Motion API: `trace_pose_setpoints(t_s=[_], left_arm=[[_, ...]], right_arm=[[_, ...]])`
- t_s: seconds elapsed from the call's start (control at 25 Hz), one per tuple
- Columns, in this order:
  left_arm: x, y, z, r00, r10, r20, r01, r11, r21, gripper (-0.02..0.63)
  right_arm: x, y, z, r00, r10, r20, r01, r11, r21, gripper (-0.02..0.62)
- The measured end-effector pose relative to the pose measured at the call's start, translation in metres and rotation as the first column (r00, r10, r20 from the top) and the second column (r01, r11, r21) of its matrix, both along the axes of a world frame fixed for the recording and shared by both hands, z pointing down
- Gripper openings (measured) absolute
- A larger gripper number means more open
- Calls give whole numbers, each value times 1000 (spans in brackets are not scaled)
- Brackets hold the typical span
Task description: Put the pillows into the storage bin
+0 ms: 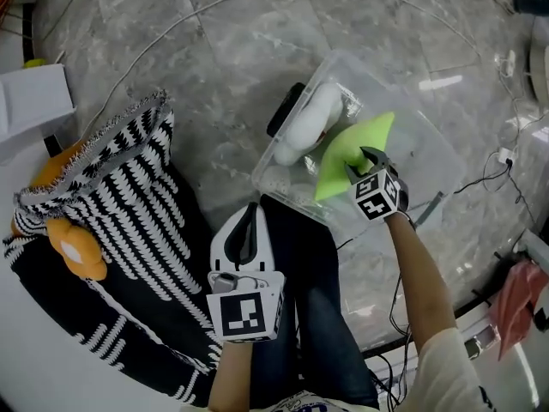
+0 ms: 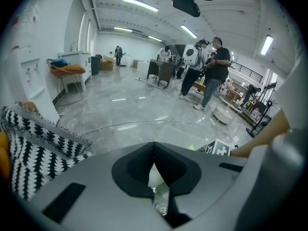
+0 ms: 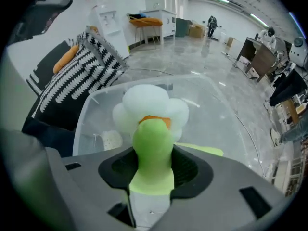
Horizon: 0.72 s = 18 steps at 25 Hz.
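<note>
While right gripper point(image 1: 369, 159) clamps the green pillow point(image 1: 353, 144) directly over the storage bin point(image 1: 431, 147) (white pillow point(image 1: 310, 119) already inside), release means straight down; left gripper point(image 1: 248, 221) shut, empty, farther away.

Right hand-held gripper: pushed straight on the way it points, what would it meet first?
Probably the white flower pillow lying in the storage bin, just beyond the green pillow clamped in its jaws; depth is unclear.
</note>
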<state>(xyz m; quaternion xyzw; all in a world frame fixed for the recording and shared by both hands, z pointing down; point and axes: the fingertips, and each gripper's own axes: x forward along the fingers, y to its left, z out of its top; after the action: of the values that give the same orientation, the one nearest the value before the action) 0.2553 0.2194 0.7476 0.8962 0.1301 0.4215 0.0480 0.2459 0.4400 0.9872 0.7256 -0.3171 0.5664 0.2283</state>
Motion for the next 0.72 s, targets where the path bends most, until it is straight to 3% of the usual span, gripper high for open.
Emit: trace_pose_setpoints(t_s=[0.2, 0.44, 0.56, 0.72], left_arm=[[-16, 3, 29, 999, -19, 42, 20, 1000, -14, 14], [-29, -1, 34, 997, -51, 62, 53, 998, -21, 14], [-26, -7, 23, 996, -81, 45, 82, 996, -20, 14], [-17, -20, -9, 992, -129, 2, 129, 992, -13, 14]], right_arm=[[17, -13, 25, 1000, 8, 1, -8, 999, 46, 221], [29, -38, 31, 1000, 21, 11, -22, 998, 54, 285], [35, -51, 13, 997, 77, -4, -76, 993, 86, 402], [42, -65, -37, 985, 162, -52, -153, 976, 157, 399]])
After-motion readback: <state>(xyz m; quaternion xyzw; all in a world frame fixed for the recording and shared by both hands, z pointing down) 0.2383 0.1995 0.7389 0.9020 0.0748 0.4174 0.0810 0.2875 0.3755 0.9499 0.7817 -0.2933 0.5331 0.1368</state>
